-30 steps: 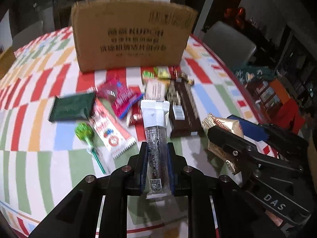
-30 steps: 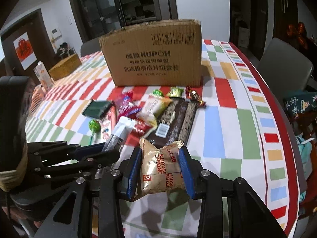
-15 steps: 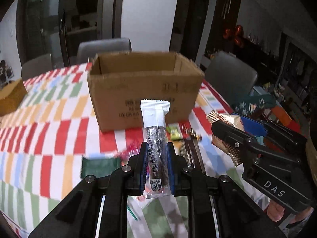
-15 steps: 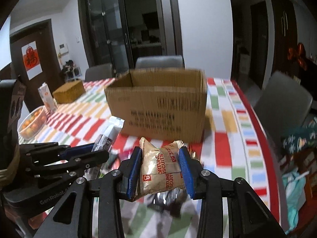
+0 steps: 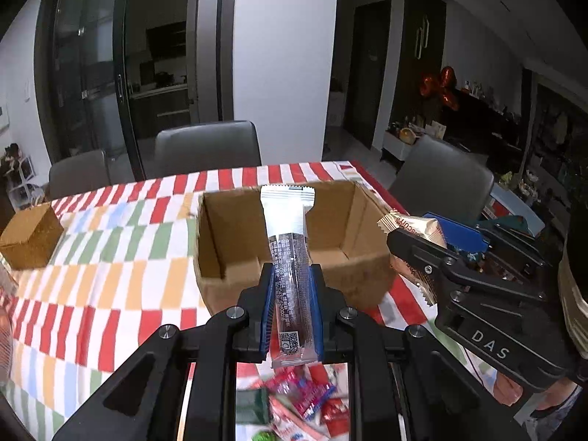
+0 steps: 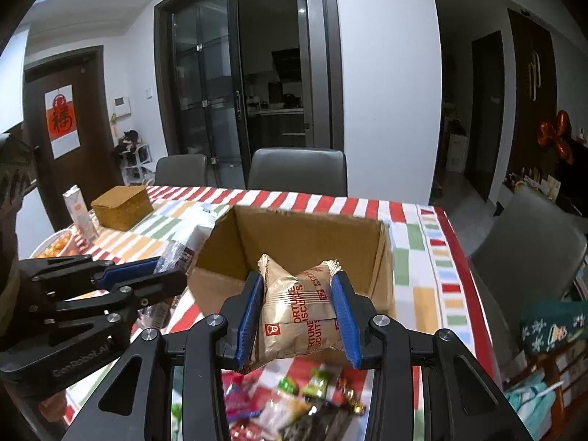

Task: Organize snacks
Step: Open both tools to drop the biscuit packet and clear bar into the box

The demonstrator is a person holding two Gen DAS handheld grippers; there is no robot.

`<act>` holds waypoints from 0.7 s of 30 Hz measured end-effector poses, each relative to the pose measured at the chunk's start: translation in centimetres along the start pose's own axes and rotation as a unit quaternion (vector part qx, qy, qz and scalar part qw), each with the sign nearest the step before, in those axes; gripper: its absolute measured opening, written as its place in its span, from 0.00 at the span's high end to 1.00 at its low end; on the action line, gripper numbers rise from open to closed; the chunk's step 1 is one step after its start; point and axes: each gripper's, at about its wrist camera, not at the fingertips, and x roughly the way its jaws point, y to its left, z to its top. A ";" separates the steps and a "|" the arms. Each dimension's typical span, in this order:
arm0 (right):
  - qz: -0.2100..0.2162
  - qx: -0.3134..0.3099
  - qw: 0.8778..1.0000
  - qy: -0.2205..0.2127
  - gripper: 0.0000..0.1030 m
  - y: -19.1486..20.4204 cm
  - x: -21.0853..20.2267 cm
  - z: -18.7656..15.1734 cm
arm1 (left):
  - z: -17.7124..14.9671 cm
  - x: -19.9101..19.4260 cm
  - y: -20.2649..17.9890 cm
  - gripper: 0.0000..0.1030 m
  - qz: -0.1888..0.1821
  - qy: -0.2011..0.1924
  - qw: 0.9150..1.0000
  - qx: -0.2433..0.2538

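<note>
Left wrist view
- Left gripper (image 5: 291, 286): blue-padded jaws clamped on a long stick-shaped snack packet (image 5: 290, 257), dark body, white crimped top, QR code at its low end.
- Packet stands up between the fingers; its white top lies in line with the open mouth of the cardboard box (image 5: 294, 246) straight ahead.
- Box sits on the checked tablecloth (image 5: 92, 275), flaps folded in, inside bare as far as seen.
- Right gripper (image 5: 433, 242) to the right of the tongs, level with the box's right wall, gripping a gold biscuit packet (image 5: 408, 226).
- Below the tongs, blurred: loose snacks (image 5: 301, 404) in red, pink and green wrappers on the cloth.
- Far left of the tongs: small brown box (image 5: 29, 237) on the table.

Right wrist view
- Right gripper (image 6: 299, 305): blue pads pressed on both sides of the gold biscuit packet (image 6: 299, 316), printed "FORTUNE BISCUITS".
- Packet is held just before the near wall of the cardboard box (image 6: 305, 253), box opening straight ahead.
- Left gripper (image 6: 147, 275) to the left of the tongs, closed on the stick packet (image 6: 187, 239), whose top reaches beside the box's left wall.
- Under the tongs: loose snacks (image 6: 305, 400), blurred.
- Far left ahead: small brown box (image 6: 123, 206), carton (image 6: 80, 213), bowl of orange fruit (image 6: 55, 248).
</note>
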 end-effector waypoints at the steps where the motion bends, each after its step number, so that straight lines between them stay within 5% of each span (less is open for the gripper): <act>1: 0.001 -0.001 1.000 0.000 0.61 -0.1 0.4 0.5 | 0.4 0.4 0.3 0.82 0.000 0.001 1.000 0.000; 13: -0.015 -0.009 0.999 0.038 0.61 -1.4 6.8 3.7 | 4.5 6.1 2.0 0.81 0.007 0.037 0.999 -0.004; 15: -0.019 -0.007 0.999 0.042 0.61 -1.6 7.6 3.8 | 4.8 6.6 2.0 0.74 0.017 0.039 0.999 -0.007; 17: -0.027 0.001 0.998 0.048 0.48 -2.0 8.3 3.9 | 4.8 6.3 1.9 0.54 0.038 0.031 0.999 -0.002; 21: -0.050 0.014 0.997 0.049 0.46 -2.4 7.9 3.5 | 3.8 5.0 1.9 0.50 0.061 0.029 0.998 0.002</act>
